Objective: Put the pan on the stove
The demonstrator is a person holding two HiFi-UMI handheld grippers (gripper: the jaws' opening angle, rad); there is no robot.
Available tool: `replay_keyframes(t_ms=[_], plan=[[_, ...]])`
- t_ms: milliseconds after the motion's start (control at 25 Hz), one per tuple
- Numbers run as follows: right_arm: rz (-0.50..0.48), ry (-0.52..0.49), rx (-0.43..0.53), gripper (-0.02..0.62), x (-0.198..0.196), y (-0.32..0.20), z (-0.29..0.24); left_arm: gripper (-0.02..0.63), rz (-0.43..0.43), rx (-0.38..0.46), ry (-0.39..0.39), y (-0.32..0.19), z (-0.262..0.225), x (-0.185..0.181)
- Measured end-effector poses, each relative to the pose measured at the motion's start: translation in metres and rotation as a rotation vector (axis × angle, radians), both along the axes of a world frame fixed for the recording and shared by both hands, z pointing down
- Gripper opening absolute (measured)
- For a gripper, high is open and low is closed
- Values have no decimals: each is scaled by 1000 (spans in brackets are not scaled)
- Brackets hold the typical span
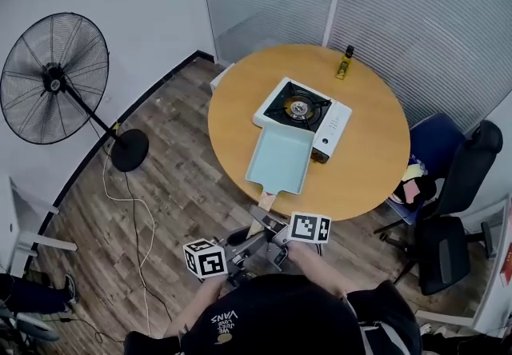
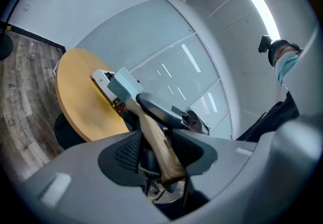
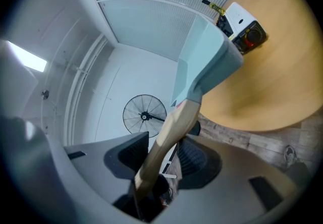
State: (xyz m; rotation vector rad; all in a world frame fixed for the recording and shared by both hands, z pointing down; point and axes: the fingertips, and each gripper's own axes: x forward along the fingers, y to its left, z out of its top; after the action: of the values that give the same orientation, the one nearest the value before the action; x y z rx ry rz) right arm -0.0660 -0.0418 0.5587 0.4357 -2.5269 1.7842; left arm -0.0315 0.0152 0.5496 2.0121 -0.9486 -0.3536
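Observation:
A pale teal rectangular pan (image 1: 280, 157) hangs over the near part of the round wooden table (image 1: 376, 153), its far end close to the white portable stove (image 1: 302, 112) with a black burner. The pan's wooden handle (image 1: 266, 201) points back toward me past the table edge. My left gripper (image 1: 250, 243) and right gripper (image 1: 277, 233) are both shut on that handle. In the left gripper view the handle (image 2: 159, 147) runs between the jaws of the left gripper (image 2: 160, 156) to the pan (image 2: 126, 84). In the right gripper view the right gripper (image 3: 159, 160) clamps the handle (image 3: 169, 140) below the pan (image 3: 207, 56).
A small yellow bottle (image 1: 345, 64) stands at the table's far edge behind the stove. A black standing fan (image 1: 54, 77) with a floor cable is at the left. Dark office chairs (image 1: 448, 185) crowd the right side of the table.

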Motion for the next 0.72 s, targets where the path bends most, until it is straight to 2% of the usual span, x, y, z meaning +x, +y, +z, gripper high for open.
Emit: replay_keyframes(t_ms=[400, 720], plan=[[20, -5, 24, 155, 32, -101, -6, 169, 5, 16, -1, -100, -4, 31], [39, -21, 10, 155, 45, -151, -4, 169, 11, 6, -12, -150, -4, 43]])
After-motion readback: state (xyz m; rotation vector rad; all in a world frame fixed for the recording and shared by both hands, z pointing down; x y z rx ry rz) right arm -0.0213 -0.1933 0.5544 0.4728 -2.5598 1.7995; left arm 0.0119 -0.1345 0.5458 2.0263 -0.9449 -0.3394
